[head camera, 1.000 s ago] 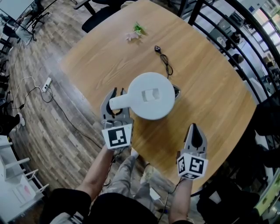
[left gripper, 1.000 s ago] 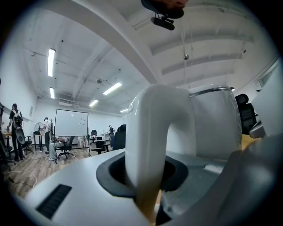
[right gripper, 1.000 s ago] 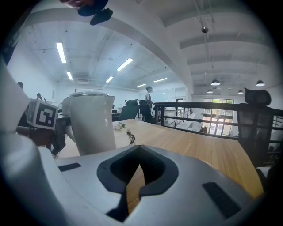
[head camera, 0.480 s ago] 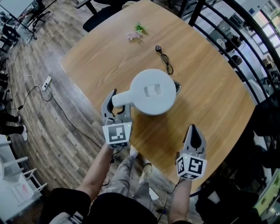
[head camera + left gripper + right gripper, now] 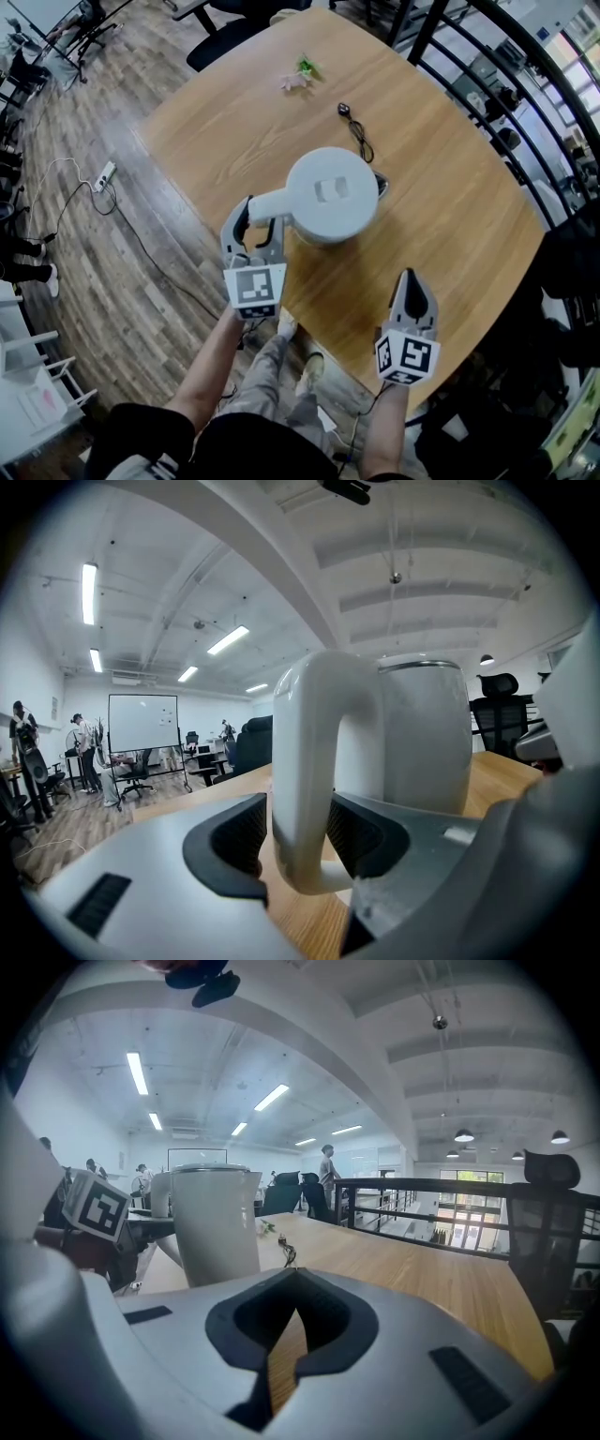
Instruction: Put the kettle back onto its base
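The white kettle (image 5: 330, 194) stands upright in the middle of the round wooden table (image 5: 450, 206). A dark edge of its base (image 5: 379, 186) shows under its right side, where the black cord (image 5: 357, 134) ends. My left gripper (image 5: 257, 225) is open, its jaws just widened, with the kettle's handle (image 5: 305, 761) between the pads (image 5: 236, 832). In the right gripper view the kettle (image 5: 216, 1227) stands to the left. My right gripper (image 5: 412, 283) is shut and empty near the table's front edge, apart from the kettle.
A small pink and green flower sprig (image 5: 298, 75) lies at the table's far side. A black railing (image 5: 487, 103) runs along the right. Office chairs (image 5: 225, 28) stand beyond the table, and a power strip (image 5: 101, 176) with cables lies on the floor at left.
The left gripper's jaws have spread apart around the kettle's handle. The kettle stays upright in its place. The right gripper has not moved.
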Motion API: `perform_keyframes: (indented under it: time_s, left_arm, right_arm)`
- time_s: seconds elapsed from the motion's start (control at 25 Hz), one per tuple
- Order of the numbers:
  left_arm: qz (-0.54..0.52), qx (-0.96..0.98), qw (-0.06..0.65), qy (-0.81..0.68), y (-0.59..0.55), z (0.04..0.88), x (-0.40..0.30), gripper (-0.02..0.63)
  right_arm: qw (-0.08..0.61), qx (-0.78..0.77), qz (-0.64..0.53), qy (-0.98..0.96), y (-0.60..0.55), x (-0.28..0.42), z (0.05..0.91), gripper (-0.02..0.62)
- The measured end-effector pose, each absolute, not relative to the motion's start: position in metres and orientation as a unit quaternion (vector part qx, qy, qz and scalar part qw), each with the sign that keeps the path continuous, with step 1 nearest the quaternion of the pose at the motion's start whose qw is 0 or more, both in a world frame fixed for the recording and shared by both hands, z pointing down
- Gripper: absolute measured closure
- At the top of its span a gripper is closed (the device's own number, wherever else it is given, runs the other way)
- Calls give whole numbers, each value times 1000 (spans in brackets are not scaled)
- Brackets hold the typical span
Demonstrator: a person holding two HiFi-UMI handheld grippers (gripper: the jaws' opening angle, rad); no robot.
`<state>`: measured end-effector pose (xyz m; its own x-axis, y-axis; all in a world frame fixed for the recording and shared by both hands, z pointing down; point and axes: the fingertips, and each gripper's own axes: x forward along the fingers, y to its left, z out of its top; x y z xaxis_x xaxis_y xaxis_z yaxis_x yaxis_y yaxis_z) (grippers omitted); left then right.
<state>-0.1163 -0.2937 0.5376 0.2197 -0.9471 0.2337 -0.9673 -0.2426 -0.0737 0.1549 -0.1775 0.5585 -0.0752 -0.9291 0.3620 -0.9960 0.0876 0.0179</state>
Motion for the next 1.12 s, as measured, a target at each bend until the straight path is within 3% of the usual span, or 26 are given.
perform_keyframes:
  time_s: [1.12]
  left_arm:
    - [105, 795, 46, -595, -142, 433, -100, 436]
  right_arm:
    - [113, 641, 62, -756, -85, 145, 450, 597]
